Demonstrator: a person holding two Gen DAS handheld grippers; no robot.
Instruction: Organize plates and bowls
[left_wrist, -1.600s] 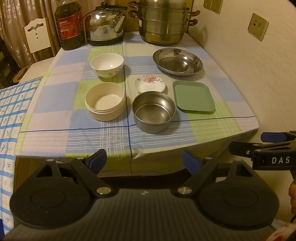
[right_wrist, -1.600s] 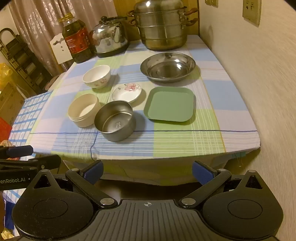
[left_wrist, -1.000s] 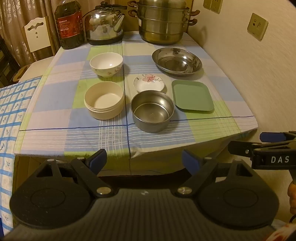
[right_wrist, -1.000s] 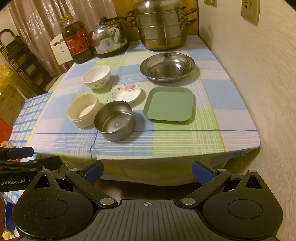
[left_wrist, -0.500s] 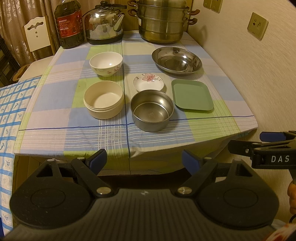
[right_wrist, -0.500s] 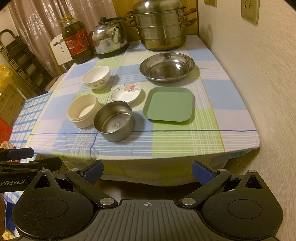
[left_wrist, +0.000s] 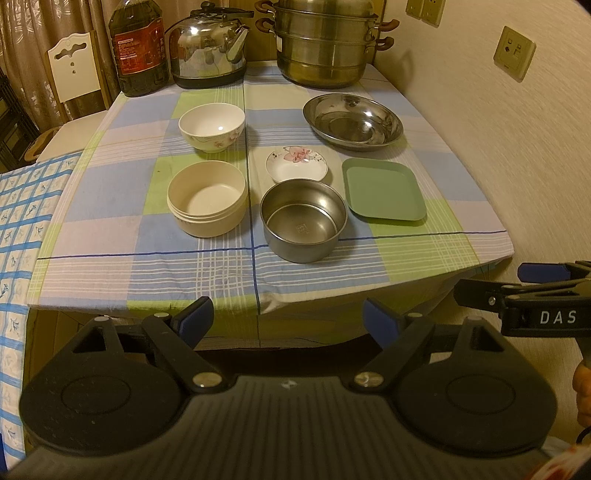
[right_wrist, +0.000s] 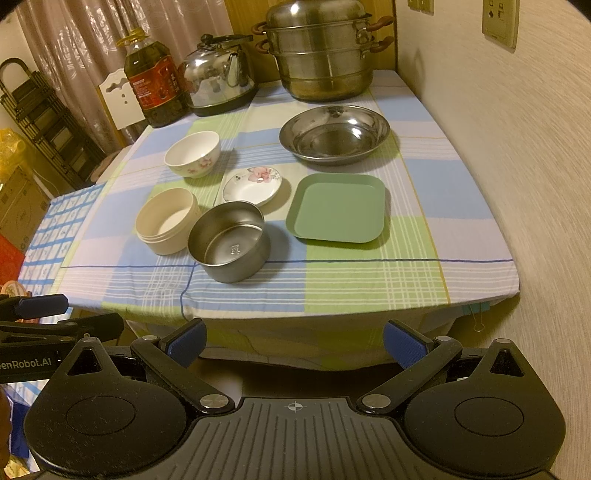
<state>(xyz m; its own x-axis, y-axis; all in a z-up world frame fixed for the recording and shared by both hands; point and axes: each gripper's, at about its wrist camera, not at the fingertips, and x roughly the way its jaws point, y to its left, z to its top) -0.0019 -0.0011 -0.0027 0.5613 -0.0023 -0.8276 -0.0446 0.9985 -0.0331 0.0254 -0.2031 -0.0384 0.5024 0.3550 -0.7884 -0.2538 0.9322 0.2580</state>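
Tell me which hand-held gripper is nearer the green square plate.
Right. The right hand-held gripper hangs off the table edge almost straight before the green square plate; the left hand-held gripper sits farther left.

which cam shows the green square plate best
The right wrist view: the green square plate sits near the middle of the frame, large, with all four raised edges clear of the other dishes. The left wrist view also shows the whole plate, but smaller, off to the right and more foreshortened.

— What's set out?
— Left: white flowered bowl (left_wrist: 212, 126), cream bowl (left_wrist: 207, 198). Middle: small flowered saucer (left_wrist: 296, 168), steel bowl (left_wrist: 303, 220).
— Right?
— Steel dish (left_wrist: 352, 121), green square plate (left_wrist: 383, 193). All upright.
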